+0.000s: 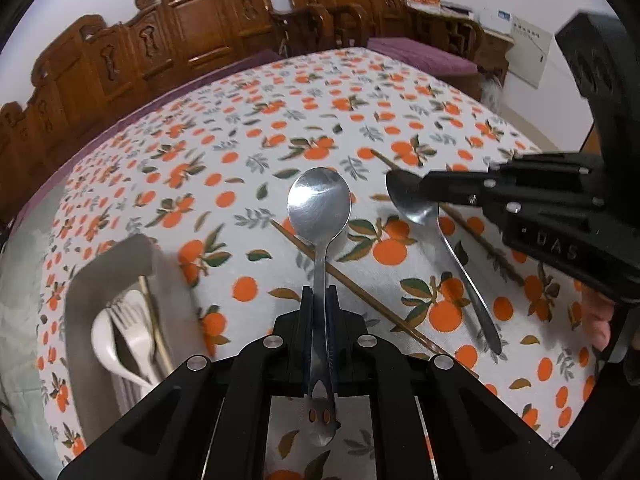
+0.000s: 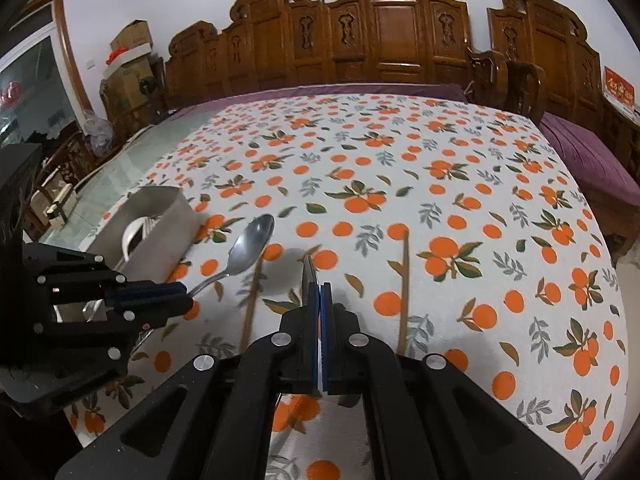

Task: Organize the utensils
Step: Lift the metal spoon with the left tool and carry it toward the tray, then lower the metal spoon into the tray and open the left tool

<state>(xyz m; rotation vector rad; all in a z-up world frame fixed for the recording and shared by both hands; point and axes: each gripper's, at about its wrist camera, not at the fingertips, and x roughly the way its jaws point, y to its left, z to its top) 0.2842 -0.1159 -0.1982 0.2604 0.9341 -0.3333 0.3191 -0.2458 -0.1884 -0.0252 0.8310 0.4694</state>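
My left gripper [image 1: 319, 294] is shut on the handle of a steel spoon [image 1: 319, 200], held above the tablecloth with its bowl pointing away. The right wrist view shows that gripper [image 2: 182, 294] at the left with the same spoon [image 2: 252, 246]. A second steel spoon [image 1: 440, 232] lies to the right, its handle on the cloth. My right gripper [image 1: 402, 186] is shut with its tips on that spoon's bowl. In its own view, my right gripper [image 2: 320, 290] has a thin edge of the second spoon [image 2: 309, 272] sticking out ahead of it.
A grey rectangular bin [image 1: 100, 276] [image 2: 160, 204] at the left holds white plastic cutlery [image 1: 132, 332] and chopsticks. Two brown chopsticks [image 1: 360, 292] [image 1: 480, 240] lie on the orange-print cloth. Carved wooden chairs stand along the far edge. A hand [image 1: 600, 320] shows at right.
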